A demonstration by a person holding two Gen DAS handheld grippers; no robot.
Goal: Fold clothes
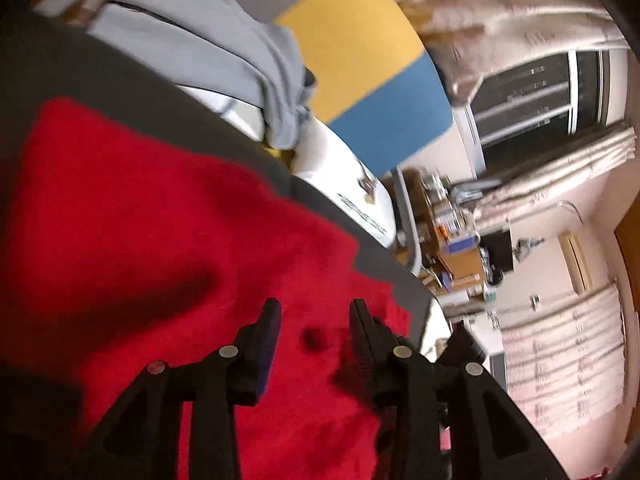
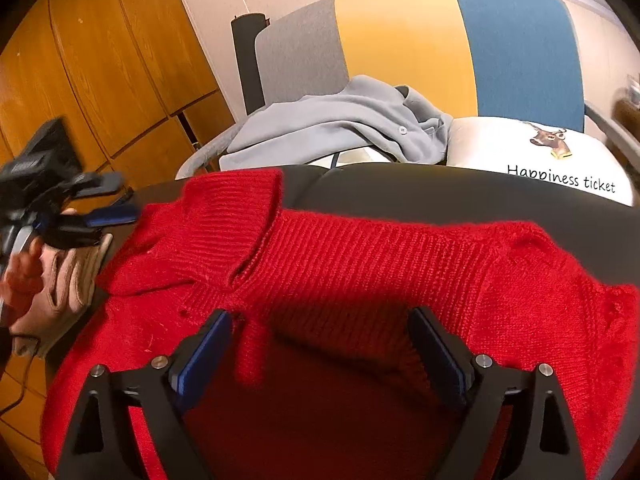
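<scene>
Your red sweater (image 2: pixel 360 264) is spread over the dark table (image 2: pixel 440 188), ribbed collar flopped toward 10 o'clock in the right wrist view. Your right gripper (image 2: pixel 320 356) hangs low over the middle of it with the jaws spread wide, nothing between the pads but knit underneath. Your left gripper (image 1: pixel 314 320) sits over the same sweater near the table's edge, jaws partly apart and not pinching anything; the view is blurry, so I can't tell whether the tips touch the wool. From the right wrist camera you can also see it out at 9 o'clock, off the sweater's edge, with your hand (image 2: pixel 24 280) behind it.

Stuff around you: a grey-blue garment (image 2: pixel 352 128) heaped at 12 o'clock just past the table, a white pillow (image 2: pixel 520 152) with a deer print at 1 o'clock, and the grey-yellow-blue chair back (image 2: pixel 440 40) behind both. Wooden cabinets (image 2: pixel 100 60) fill 10 to 11 o'clock. Curtains (image 1: pixel 560 360) and a window show at 3 o'clock in the left view.
</scene>
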